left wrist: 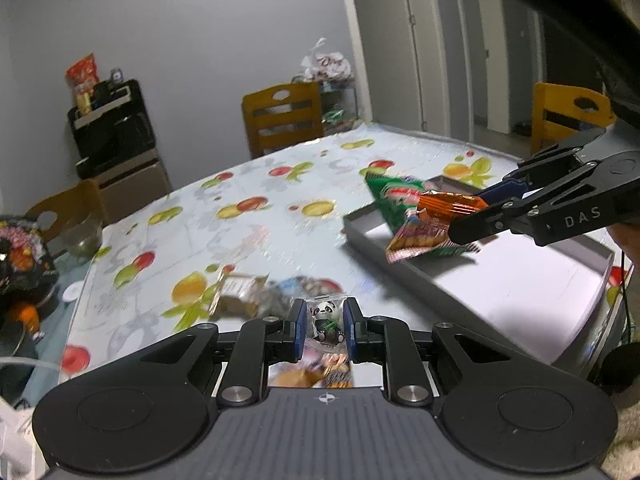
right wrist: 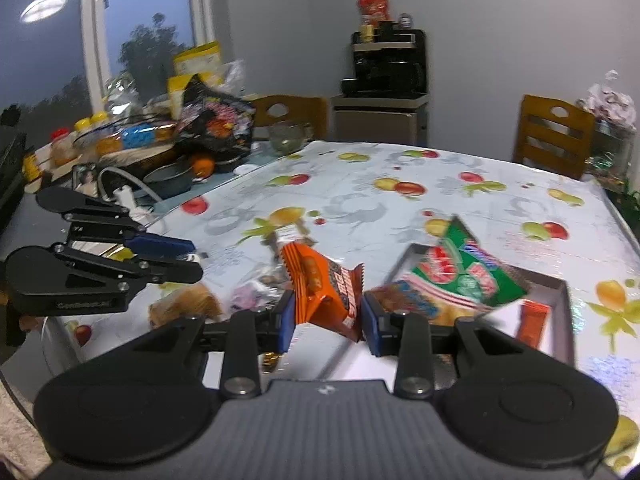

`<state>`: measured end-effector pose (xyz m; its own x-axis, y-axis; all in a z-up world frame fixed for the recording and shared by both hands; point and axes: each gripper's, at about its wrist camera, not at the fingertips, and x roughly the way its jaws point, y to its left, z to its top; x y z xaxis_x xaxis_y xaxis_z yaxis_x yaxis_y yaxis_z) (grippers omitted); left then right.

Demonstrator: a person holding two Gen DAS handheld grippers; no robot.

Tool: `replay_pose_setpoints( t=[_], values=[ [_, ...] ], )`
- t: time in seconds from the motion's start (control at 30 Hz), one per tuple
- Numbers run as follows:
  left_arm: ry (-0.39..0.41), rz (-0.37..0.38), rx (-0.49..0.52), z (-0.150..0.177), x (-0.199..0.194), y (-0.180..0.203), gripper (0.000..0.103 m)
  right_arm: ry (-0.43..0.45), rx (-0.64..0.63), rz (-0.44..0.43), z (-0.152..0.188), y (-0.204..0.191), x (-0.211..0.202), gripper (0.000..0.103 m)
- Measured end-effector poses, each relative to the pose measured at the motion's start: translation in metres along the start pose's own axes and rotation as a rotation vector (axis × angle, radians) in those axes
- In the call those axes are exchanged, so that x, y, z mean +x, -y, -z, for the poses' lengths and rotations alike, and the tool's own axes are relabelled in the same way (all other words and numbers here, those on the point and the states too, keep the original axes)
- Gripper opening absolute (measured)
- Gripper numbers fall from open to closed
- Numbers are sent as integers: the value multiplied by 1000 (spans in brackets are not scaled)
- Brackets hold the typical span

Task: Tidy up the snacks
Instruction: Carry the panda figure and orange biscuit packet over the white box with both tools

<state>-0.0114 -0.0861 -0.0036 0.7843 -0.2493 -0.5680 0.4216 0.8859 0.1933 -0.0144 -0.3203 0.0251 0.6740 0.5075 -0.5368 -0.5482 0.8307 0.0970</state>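
My left gripper (left wrist: 323,330) is shut on a clear packet with a panda figure (left wrist: 326,318), held above a small heap of snacks (left wrist: 256,296) on the table. My right gripper (right wrist: 328,320) is shut on an orange snack wrapper (right wrist: 324,292), held over the near end of a shallow grey box (right wrist: 560,300). In the left wrist view the right gripper (left wrist: 476,210) holds the orange wrapper (left wrist: 448,204) above the box (left wrist: 520,280). A green packet (right wrist: 468,272) and an orange bar (right wrist: 532,320) lie in the box. The left gripper (right wrist: 192,258) shows in the right wrist view.
The table has a fruit-print cloth (left wrist: 248,208). Wooden chairs (left wrist: 284,116) stand around it. A glass bowl (right wrist: 288,138), bags and jars (right wrist: 212,120) crowd the table's far left end. A black appliance on a cabinet (right wrist: 384,68) stands by the wall.
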Motion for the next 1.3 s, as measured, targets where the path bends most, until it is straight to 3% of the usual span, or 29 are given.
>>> replay_pose_setpoints(
  t=[0.43,0.77,1.0,1.3],
  values=[
    [62,104,41,-34,34,36,22,41,95,155,11,62,-27,34],
    [11,238,64,-41,85,82,22,-49,116,268,34,91,-12,34],
    [-68,249,73,-34,116,97,22,-90,66,289,37,88,5,34],
    [-78,218,36,-36,129,90,22,-149,-6,292,27,86,28,34]
  ],
)
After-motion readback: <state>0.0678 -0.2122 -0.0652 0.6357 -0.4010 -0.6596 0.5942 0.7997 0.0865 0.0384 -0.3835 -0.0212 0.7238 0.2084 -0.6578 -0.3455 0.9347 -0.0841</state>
